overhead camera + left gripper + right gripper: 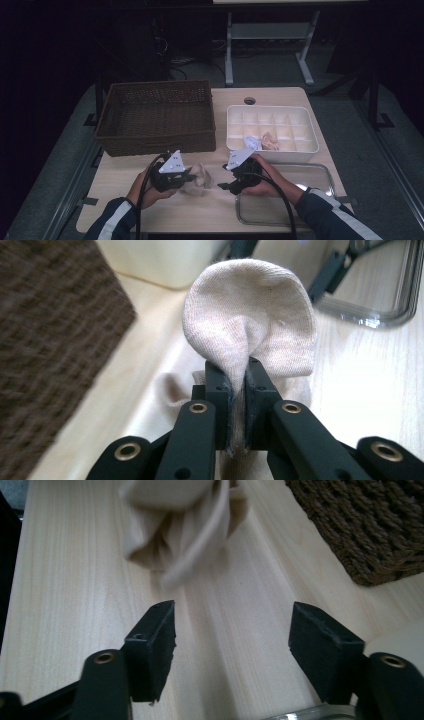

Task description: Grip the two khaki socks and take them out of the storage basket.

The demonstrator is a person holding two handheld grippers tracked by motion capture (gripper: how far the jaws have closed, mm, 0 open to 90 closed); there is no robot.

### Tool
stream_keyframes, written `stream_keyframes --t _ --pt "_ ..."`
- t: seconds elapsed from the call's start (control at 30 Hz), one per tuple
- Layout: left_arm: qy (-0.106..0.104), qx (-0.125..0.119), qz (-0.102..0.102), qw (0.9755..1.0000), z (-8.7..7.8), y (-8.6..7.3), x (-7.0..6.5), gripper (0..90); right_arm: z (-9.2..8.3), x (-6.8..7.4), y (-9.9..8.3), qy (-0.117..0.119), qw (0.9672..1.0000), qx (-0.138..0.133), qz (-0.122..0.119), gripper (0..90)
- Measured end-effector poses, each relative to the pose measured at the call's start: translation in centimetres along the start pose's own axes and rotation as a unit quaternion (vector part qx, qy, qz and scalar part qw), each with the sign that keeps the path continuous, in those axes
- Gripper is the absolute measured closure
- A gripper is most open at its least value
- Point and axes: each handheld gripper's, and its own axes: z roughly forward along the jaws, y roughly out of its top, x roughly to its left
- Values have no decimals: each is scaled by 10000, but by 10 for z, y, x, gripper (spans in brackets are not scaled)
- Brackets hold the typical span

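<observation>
Low in the centre of the high view, the left gripper (192,176) has its fingers (220,390) clamped on a beige sock (250,320), held just above the bench (165,210). Beside it, the right gripper (232,645) stands open and empty, aimed at the dangling fabric. Its fingers should probably close on a free edge before any pulling, keeping the cloth clear of the wicker basket (155,117).
</observation>
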Motion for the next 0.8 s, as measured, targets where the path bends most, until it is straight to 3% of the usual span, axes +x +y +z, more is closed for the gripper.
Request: stream_keyframes --t 0.13,0.17,0.23,0.3,0.33,0.37,0.47,0.5,0.63,0.8 --pt "-187 67 -72 9998 13 -5 -1 777 1 2 0 -1 10000 30 -36 406" --pt "-90 100 -128 9998 15 -6 -1 718 1 3 0 23 10000 47 24 418" --pt "119 70 -331 9994 15 -7 1 478 1 3 0 -6 10000 22 33 458" --pt "173 25 -386 9991 13 -8 2 375 1 4 0 29 10000 18 57 489" --pt "336 -37 -496 9982 9 -10 4 326 1 3 0 19 10000 1 16 523" --pt "352 -53 -557 9978 5 -12 5 291 1 3 -1 0 10000 12 -78 556" --pt "329 -21 -610 9976 0 -21 6 309 1 5 1 10 10000 25 11 613" --pt "259 28 -639 9976 0 -25 6 328 2 6 2 17 10000 57 -60 622" --pt "-15 120 -515 9986 4 -33 2 501 9 9 5 0 9998 98 -186 643" --pt "-140 126 -520 9985 12 -33 -1 508 22 15 8 94 9992 161 -352 655"
